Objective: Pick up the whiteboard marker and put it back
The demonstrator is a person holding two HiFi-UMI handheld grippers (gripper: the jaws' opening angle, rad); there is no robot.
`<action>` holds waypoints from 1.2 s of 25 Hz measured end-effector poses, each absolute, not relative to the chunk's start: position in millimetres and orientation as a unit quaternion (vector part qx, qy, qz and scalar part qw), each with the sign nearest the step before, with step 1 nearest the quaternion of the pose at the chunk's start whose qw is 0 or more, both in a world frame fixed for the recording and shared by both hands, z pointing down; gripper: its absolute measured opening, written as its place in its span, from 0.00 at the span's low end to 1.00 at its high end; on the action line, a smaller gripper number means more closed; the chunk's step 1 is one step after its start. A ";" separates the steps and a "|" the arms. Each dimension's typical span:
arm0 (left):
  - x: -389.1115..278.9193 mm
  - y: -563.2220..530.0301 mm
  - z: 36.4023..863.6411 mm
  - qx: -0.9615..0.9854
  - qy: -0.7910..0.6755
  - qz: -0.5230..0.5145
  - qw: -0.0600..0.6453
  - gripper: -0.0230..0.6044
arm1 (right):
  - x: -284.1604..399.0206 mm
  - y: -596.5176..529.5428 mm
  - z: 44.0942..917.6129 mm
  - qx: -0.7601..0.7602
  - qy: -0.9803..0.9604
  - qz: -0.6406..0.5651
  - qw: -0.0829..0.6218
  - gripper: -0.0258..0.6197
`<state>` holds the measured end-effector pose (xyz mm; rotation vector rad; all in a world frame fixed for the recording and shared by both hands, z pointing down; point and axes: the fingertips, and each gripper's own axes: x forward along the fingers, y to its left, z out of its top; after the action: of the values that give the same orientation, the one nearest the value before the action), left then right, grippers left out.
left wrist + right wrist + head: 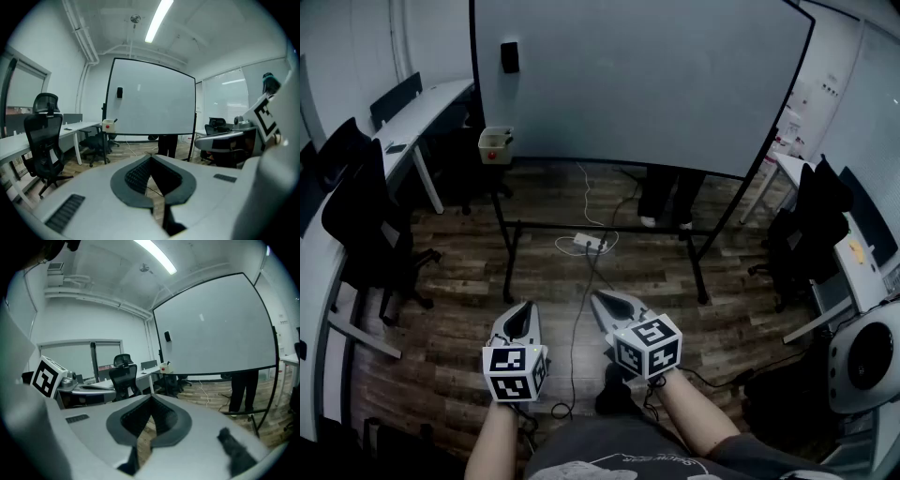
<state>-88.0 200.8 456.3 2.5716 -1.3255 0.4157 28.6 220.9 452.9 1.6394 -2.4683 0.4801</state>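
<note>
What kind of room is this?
Probably an office or meeting room: a big whiteboard on a rolling stand, a long white desk and black office chairs on a wood floor.

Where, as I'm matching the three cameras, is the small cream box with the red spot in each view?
Head view: the cream box sits upper left, at the whiteboard's lower left corner.
Left gripper view: the box is left of centre, at the same corner.
Right gripper view: the box is near the centre, again at that corner.
Shared landmark: the black block on the board, above the box.
</note>
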 end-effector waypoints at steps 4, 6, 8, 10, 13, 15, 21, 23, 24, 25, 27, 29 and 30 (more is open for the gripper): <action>-95.4 196.1 456.3 0.873 -0.455 0.139 0.106 0.06 | 18.0 214.1 449.9 0.544 -0.821 0.158 0.068 0.07; -99.6 195.9 456.9 0.872 -0.456 0.139 0.108 0.06 | 11.9 214.0 454.0 0.537 -0.825 0.160 0.071 0.07; -103.9 197.2 458.1 0.871 -0.458 0.140 0.110 0.06 | 6.0 213.7 454.1 0.533 -0.828 0.162 0.071 0.07; -108.7 198.1 459.8 0.869 -0.460 0.141 0.112 0.06 | 0.1 213.3 454.4 0.529 -0.830 0.163 0.071 0.07; -114.3 198.1 458.7 0.868 -0.463 0.137 0.115 0.06 | -6.8 212.9 455.7 0.526 -0.831 0.164 0.073 0.07; -117.5 200.0 457.5 0.867 -0.465 0.134 0.115 0.06 | -9.3 214.0 457.8 0.527 -0.831 0.162 0.075 0.07; -125.0 200.2 459.7 0.864 -0.470 0.129 0.126 0.06 | -10.2 207.8 453.4 0.523 -0.836 0.158 0.055 0.08; -124.9 196.2 462.5 0.862 -0.473 0.129 0.128 0.06 | -8.9 201.0 451.4 0.521 -0.838 0.155 0.048 0.08; -124.5 192.8 463.9 0.861 -0.475 0.129 0.129 0.06 | -8.7 196.7 450.7 0.519 -0.839 0.154 0.046 0.08; -123.9 188.8 464.9 0.860 -0.477 0.129 0.129 0.06 | -8.5 191.7 450.7 0.517 -0.841 0.154 0.044 0.08; -122.2 178.5 465.6 0.857 -0.482 0.129 0.128 0.06 | -8.3 179.0 453.0 0.509 -0.846 0.155 0.041 0.08; -120.2 165.4 465.5 0.855 -0.487 0.130 0.126 0.06 | -8.1 162.5 455.4 0.498 -0.851 0.159 0.036 0.08; -118.9 157.6 466.1 0.852 -0.490 0.131 0.126 0.06 | -7.4 153.0 457.0 0.494 -0.854 0.162 0.034 0.08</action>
<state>-118.9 157.6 466.1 2.4830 -1.4279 0.3819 -7.4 153.0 457.0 1.5186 -2.6252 0.4983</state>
